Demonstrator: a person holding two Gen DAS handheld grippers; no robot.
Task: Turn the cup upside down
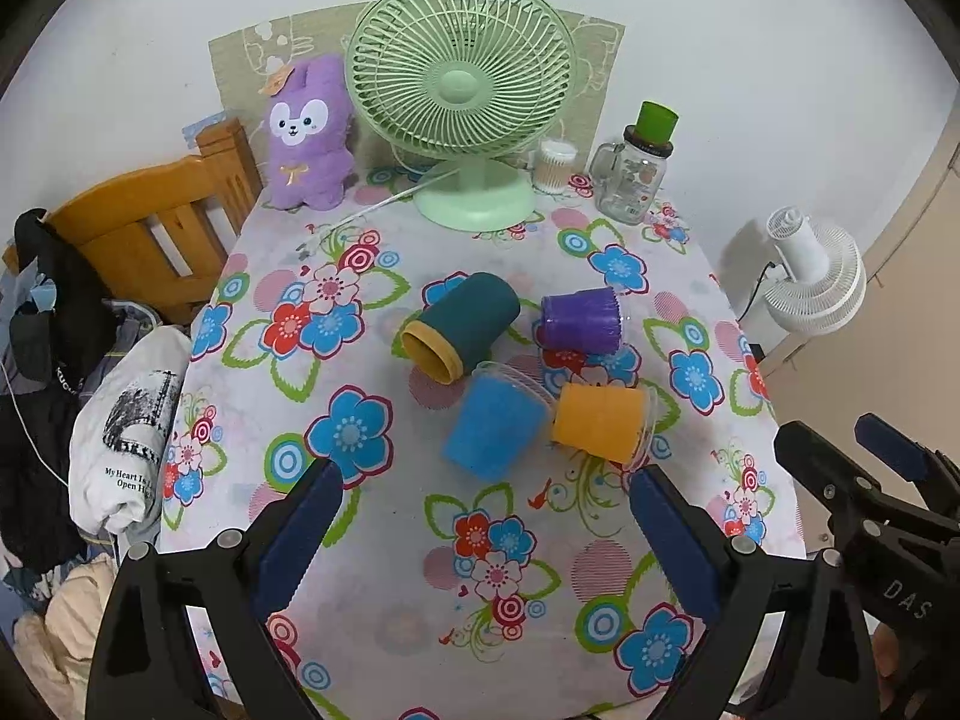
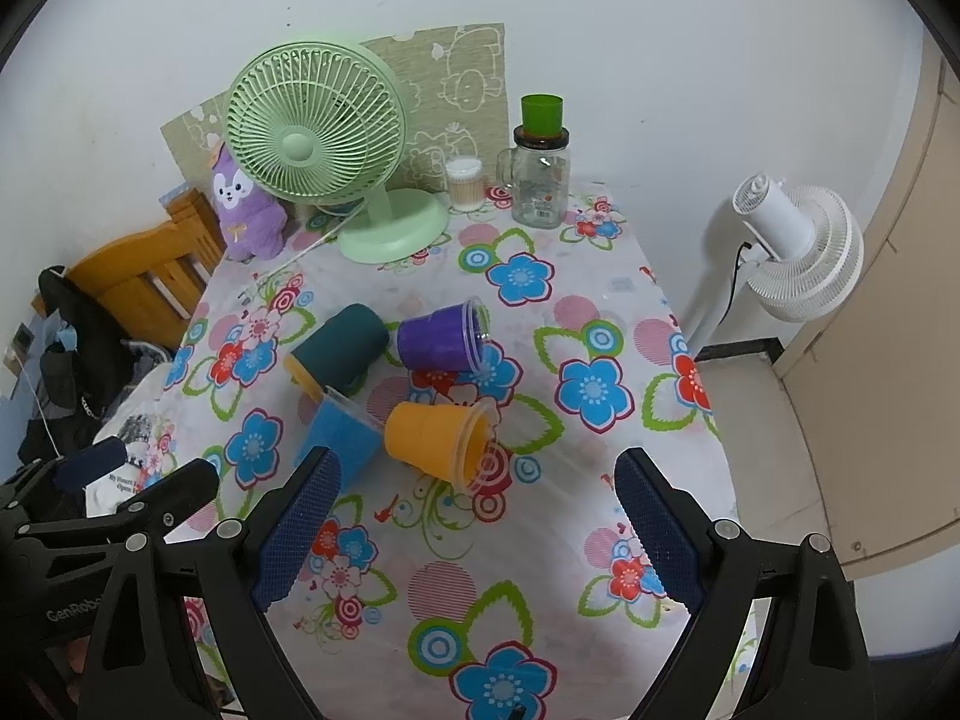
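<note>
Hovering low over the near edge of the worktop (image 1: 384, 630), the left gripper (image 1: 486, 483) has its blue-padded fingers (image 1: 300, 534) spread wide with nothing between them. The right gripper (image 2: 477, 474) hangs beside it, likewise parted and holding nothing; each shows at the edge of the other's view.

Just beyond the fingertips, four cups lie on their sides in a loose cluster on the floral cloth. Nearest are the blue cup (image 1: 495, 426) and the orange cup (image 2: 435, 441), side by side and touching or nearly so; the orange one's mouth faces right and toward the grippers. Behind them lie the dark teal cup (image 1: 462, 324), its yellow-rimmed mouth turned left and toward the camera, and the purple cup (image 2: 441, 345), mouth to the right. The blue cup's clear rim seems to touch the teal cup's yellow lip, though the fisheye makes that hard to judge.

At the far edge stand a green table fan (image 1: 462, 90), a purple plush toy (image 1: 306, 138) to its left, and to its right a cotton-swab container (image 1: 553, 165) and a glass mug-jar (image 1: 633, 180) with a green cup on its lid. Off the worktop to the right is a white fan (image 2: 792, 246); to the left, a wooden chair (image 1: 144, 234).
</note>
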